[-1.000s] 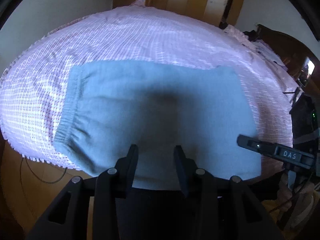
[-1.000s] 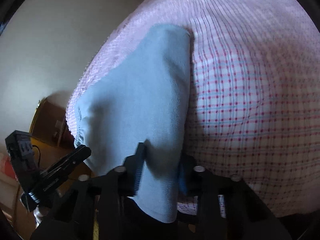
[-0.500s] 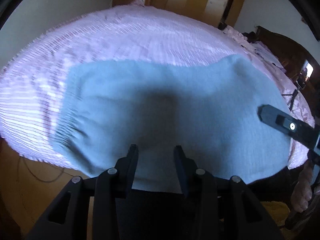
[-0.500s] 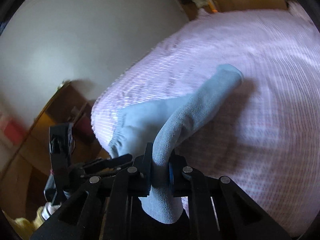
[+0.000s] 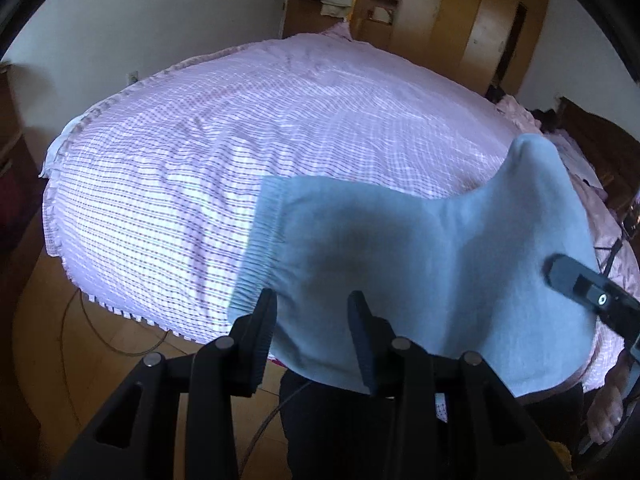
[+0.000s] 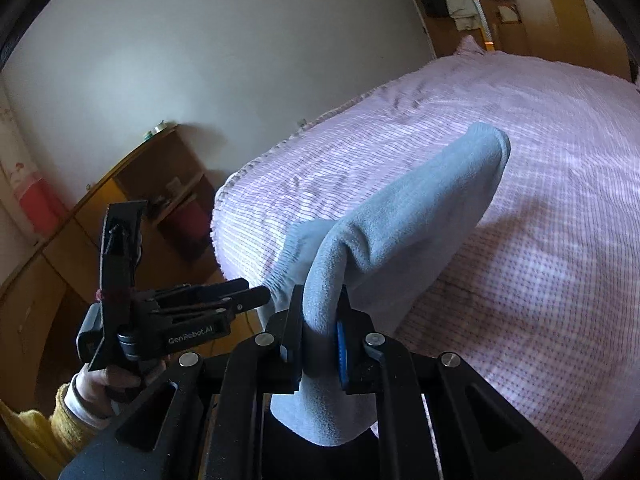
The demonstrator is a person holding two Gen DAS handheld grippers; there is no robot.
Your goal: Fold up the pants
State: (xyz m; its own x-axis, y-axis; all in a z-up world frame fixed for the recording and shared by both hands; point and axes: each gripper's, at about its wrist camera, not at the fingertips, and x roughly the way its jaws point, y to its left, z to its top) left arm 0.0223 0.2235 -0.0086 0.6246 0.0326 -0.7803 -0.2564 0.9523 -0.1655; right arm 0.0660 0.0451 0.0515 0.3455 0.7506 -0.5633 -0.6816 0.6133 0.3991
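on the near edge of a bed (image 5: 248, 152) with a pink checked cover lie light blue pants (image 5: 400, 264), folded, their ribbed waistband toward the left. right tool (image 6: 320, 320) is pressed together, pinching a raised fold of the pants, so that corner stands up off the cover. left tool (image 5: 312, 320) is spread, its fingers either side of the near hem; whether they touch it is unclear. a hand (image 6: 116, 384) in a yellow sleeve holds the left tool.

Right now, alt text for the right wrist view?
The right gripper has its jaws shut on a fold of the light blue pants, lifted off the pink checked bedspread. At left, a hand holds the left gripper beside the waistband.
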